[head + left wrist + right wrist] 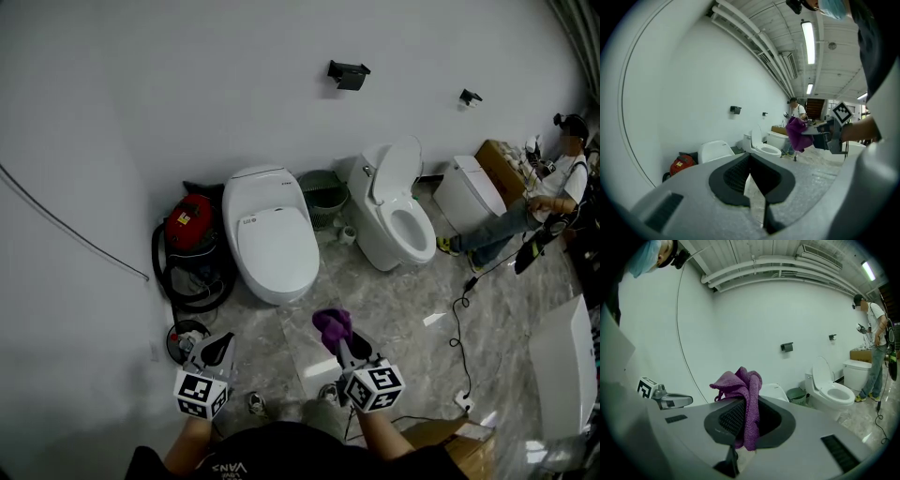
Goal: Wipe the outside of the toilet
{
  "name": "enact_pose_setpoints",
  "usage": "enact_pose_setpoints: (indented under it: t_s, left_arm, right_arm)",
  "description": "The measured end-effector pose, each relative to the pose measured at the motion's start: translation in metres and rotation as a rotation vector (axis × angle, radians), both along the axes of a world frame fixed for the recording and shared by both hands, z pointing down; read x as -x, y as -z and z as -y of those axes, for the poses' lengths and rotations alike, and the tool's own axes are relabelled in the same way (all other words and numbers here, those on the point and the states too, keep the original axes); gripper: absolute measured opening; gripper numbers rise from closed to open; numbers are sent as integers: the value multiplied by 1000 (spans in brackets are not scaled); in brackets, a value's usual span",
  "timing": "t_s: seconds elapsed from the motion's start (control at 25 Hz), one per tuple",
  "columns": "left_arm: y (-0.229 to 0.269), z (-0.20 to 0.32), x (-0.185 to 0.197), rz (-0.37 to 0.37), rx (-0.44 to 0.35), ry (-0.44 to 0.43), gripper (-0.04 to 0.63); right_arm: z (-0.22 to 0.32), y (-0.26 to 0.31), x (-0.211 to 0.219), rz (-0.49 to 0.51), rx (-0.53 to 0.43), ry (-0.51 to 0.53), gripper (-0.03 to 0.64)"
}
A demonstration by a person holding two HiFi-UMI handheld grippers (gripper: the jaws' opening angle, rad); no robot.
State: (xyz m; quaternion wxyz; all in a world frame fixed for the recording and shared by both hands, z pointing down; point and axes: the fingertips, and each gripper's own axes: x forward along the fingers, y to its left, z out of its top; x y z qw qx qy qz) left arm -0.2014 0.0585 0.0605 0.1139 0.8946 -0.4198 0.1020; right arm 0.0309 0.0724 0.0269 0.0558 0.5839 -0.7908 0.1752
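Your right gripper (342, 345) is closed on a purple cloth (331, 323), which bunches above the jaws and hangs down between them. The cloth looks like soft, light terry that will fold and slip easily, so grip it by a thick fold and press a loose flap on the surface. Your left gripper (218, 349) has its jaws together, with nothing between them. The closed-lid toilet (272, 239) stands ahead, well apart from both grippers. Its shell is smooth, glossy and rounded, probably hard ceramic and slippery; wipe it, do not grasp it. A red vacuum cleaner (190, 225) stands just left of this toilet, and a green mesh basket (323, 192) just right of it.
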Motion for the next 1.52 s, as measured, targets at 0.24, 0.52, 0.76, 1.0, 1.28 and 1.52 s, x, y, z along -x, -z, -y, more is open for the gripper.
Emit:
enact_pose_setpoints:
  t_s: [0.24, 0.52, 0.76, 1.0, 1.28, 1.52]
  left_arm:
    - [-16, 27, -38, -6, 25, 45, 2]
    - [-41, 61, -86, -16, 58, 88, 2]
    - [-86, 94, -113, -18, 66, 89, 2]
    - [-151, 115, -119, -10, 81, 87, 2]
    - [-235, 121, -123, -3, 106, 107, 2]
    - [-301, 114, -133, -20, 121, 101, 2]
  right_arm:
    - [33, -27, -22, 5, 43, 68, 40]
    - [79, -58, -45, -7, 73, 158, 40]
    - [112, -105, -53, 9, 102, 188, 40]
    - [132, -171, -44, 33, 116, 212, 40]
    - [133, -262, -30, 45, 125, 248, 40]
    - [125, -330, -20, 64, 135, 270, 40]
